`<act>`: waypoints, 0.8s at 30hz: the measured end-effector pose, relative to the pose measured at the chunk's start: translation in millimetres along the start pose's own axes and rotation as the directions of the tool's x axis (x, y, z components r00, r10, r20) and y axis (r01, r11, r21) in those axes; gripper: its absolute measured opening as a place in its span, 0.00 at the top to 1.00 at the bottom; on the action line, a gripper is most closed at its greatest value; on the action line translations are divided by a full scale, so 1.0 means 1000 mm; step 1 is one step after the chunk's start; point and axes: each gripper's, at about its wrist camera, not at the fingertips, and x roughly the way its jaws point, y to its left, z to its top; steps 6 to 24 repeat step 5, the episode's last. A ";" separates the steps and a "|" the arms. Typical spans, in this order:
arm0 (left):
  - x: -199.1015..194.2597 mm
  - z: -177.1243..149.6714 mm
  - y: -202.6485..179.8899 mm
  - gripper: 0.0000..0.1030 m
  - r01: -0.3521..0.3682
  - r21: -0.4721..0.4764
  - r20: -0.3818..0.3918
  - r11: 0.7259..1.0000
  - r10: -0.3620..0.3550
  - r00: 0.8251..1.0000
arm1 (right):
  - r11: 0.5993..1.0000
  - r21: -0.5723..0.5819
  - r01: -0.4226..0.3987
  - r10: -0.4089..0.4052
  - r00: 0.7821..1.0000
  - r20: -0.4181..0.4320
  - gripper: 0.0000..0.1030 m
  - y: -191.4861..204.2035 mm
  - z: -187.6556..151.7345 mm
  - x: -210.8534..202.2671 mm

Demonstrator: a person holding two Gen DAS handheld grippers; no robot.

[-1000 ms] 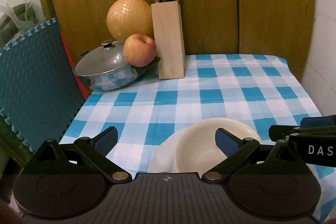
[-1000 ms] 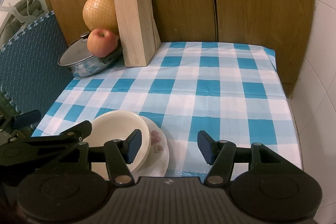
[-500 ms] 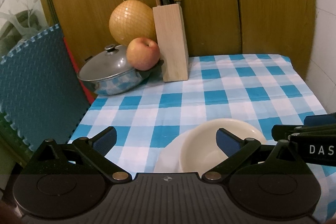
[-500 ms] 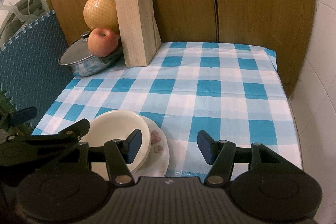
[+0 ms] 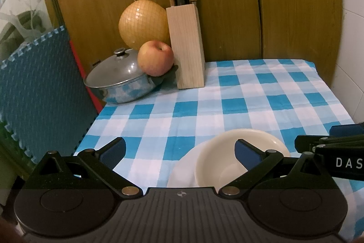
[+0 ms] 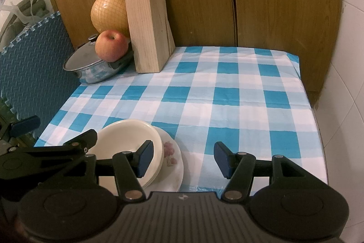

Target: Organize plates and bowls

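Observation:
A stack of cream bowls (image 6: 129,140) sits on a white plate with a pink flower print (image 6: 170,158) near the front edge of the checked tablecloth. The bowls (image 5: 227,149) and plate rim (image 5: 184,172) also show in the left wrist view. My left gripper (image 5: 179,152) is open and empty, held just in front of the stack, its right finger over the bowl. My right gripper (image 6: 183,158) is open and empty, above the plate's right side. Each gripper shows at the edge of the other's view.
At the back left stand a wooden knife block (image 6: 149,33), a netted pomelo (image 6: 109,11), and an apple (image 6: 111,46) on a lidded steel pot (image 6: 91,65). Blue foam mats (image 5: 38,92) stand along the left table edge. Wooden panels are behind, a tiled wall at right.
The left wrist view has shifted slightly, so the table scene sits further right in frame. The right gripper has barely moved. Both stay open; bowls and plate are unmoved.

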 end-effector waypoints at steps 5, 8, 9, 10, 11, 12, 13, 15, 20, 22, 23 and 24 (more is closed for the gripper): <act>-0.001 0.000 0.000 0.00 0.004 -0.002 0.002 1.000 -0.004 1.000 | 1.000 -0.002 0.003 -0.003 1.000 0.002 0.49 0.000 0.001 0.001; -0.001 0.000 0.000 0.00 0.004 -0.002 0.002 1.000 -0.004 1.000 | 1.000 -0.002 0.003 -0.003 1.000 0.002 0.49 0.000 0.001 0.001; -0.001 0.000 0.000 0.00 0.004 -0.002 0.002 1.000 -0.004 1.000 | 1.000 -0.002 0.003 -0.003 1.000 0.002 0.49 0.000 0.001 0.001; -0.001 0.000 0.000 0.00 0.004 -0.002 0.002 1.000 -0.004 1.000 | 1.000 -0.002 0.003 -0.003 1.000 0.002 0.49 0.000 0.001 0.001; -0.001 0.000 0.000 0.00 0.004 -0.002 0.002 1.000 -0.004 1.000 | 1.000 -0.002 0.003 -0.003 1.000 0.002 0.49 0.000 0.001 0.001; -0.001 0.000 0.000 0.00 0.004 -0.002 0.002 1.000 -0.004 1.000 | 1.000 -0.002 0.003 -0.003 1.000 0.002 0.49 0.000 0.001 0.001; -0.001 0.000 0.000 0.00 0.004 -0.002 0.002 1.000 -0.004 1.000 | 1.000 -0.002 0.003 -0.003 1.000 0.002 0.49 0.000 0.001 0.001; -0.001 0.000 0.000 0.00 0.004 -0.002 0.002 1.000 -0.004 1.000 | 1.000 -0.002 0.003 -0.003 1.000 0.002 0.49 0.000 0.001 0.001; -0.001 0.000 0.000 0.00 0.004 -0.002 0.002 1.000 -0.004 1.000 | 1.000 -0.002 0.003 -0.003 1.000 0.002 0.49 0.000 0.001 0.001; -0.001 0.000 0.000 0.00 0.004 -0.002 0.002 1.000 -0.004 1.000 | 1.000 -0.002 0.003 -0.003 1.000 0.002 0.49 0.000 0.001 0.001; -0.001 0.000 0.000 0.00 0.004 -0.002 0.002 1.000 -0.004 1.000 | 1.000 -0.002 0.003 -0.003 1.000 0.002 0.49 0.000 0.001 0.001; -0.001 0.000 0.000 0.00 0.004 -0.002 0.002 1.000 -0.004 1.000 | 1.000 -0.002 0.003 -0.003 1.000 0.002 0.49 0.000 0.001 0.001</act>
